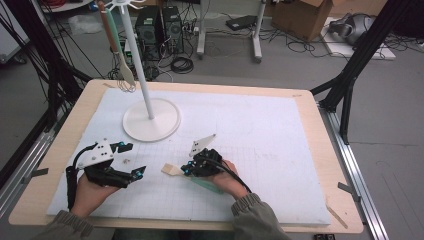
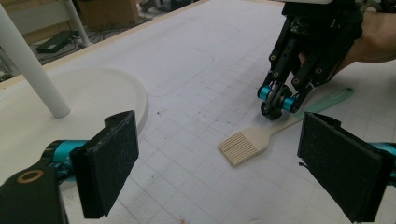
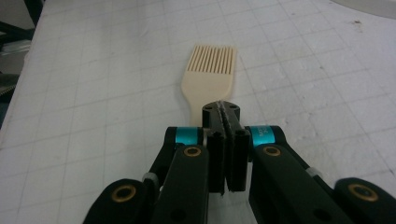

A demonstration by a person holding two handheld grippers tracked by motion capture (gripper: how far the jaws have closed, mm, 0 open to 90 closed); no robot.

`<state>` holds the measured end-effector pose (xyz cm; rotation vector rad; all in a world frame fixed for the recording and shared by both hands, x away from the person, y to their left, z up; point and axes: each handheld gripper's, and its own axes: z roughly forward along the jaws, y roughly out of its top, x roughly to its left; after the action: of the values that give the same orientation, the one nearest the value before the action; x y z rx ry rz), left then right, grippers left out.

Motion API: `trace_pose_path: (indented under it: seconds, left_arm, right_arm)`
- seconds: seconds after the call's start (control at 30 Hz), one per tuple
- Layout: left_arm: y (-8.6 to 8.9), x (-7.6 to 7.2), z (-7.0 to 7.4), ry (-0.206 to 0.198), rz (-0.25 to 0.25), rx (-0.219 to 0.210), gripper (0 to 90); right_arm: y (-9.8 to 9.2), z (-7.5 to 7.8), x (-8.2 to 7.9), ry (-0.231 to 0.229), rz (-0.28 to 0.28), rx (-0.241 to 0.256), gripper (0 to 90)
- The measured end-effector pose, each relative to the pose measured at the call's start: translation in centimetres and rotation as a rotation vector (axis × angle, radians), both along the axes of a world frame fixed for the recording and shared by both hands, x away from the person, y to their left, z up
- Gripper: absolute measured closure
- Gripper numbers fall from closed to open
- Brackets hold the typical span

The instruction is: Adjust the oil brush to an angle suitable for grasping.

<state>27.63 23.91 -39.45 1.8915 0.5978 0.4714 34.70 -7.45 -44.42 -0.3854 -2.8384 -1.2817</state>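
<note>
You'd pinched the right claw (image 3: pixel 225 109) tight on the cream, green-handled silicone basting brush (image 2: pixel 247 143) w/ bristles flat on desk, near the white round stand base (image 1: pixel 131 126); left claw (image 2: pixel 233 168) gaped empty, ready to help.

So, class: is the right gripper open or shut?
Shut. In the right gripper view, the right gripper has its jaws pressed together above the brush neck; whether they actually pinch the brush cannot be told.

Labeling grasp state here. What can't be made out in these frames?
- Right gripper view: shut jaws cover the brush neck; actual clamping unclear.
- High view: right hand hides most of the green handle.
- High view: utensil hanging on the stand, head too small to identify.
</note>
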Motion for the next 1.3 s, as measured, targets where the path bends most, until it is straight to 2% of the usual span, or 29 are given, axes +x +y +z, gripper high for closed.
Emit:
trace_pose_path:
  seconds: [0.33,0.5,0.57,0.73,0.9,1.0,1.13,1.3]
  left_arm:
    - [0.0,-0.1,0.0,-0.002,-0.007,0.004,12.9]
    - [0.1,-0.1,0.0,0.0,-0.012,-0.005,12.9]
    - [0.1,0.0,0.0,0.0,-0.017,-0.004,13.0]
    - [-0.1,-0.1,0.0,0.0,-0.033,0.001,14.0]
    - [-0.7,-0.1,0.2,-0.012,-0.072,0.018,17.2]
    - [-1.2,-0.1,0.3,-0.013,-0.098,0.023,18.3]
    - [-2.0,0.1,0.5,-0.014,-0.138,0.029,20.7]
    - [-3.0,0.3,0.6,-0.014,-0.197,0.048,23.4]
  right_arm:
    - [-0.3,-0.3,-0.7,0.01,0.01,-0.009,89.0]
    - [-0.1,-0.2,-1.3,0.005,0.032,-0.014,89.0]
    - [0.0,-0.2,-1.5,0.019,0.038,-0.011,89.0]
    - [-0.2,-0.1,-1.7,0.016,0.03,-0.005,86.8]
    - [-2.5,0.9,-2.2,0.002,-0.007,0.038,76.2]
    - [-4.3,1.3,-2.7,0.005,-0.042,0.056,74.0]
    - [-5.9,1.6,-3.5,0.0,-0.07,0.052,72.6]
    - [-6.9,1.6,-4.6,-0.01,-0.07,0.056,70.3]
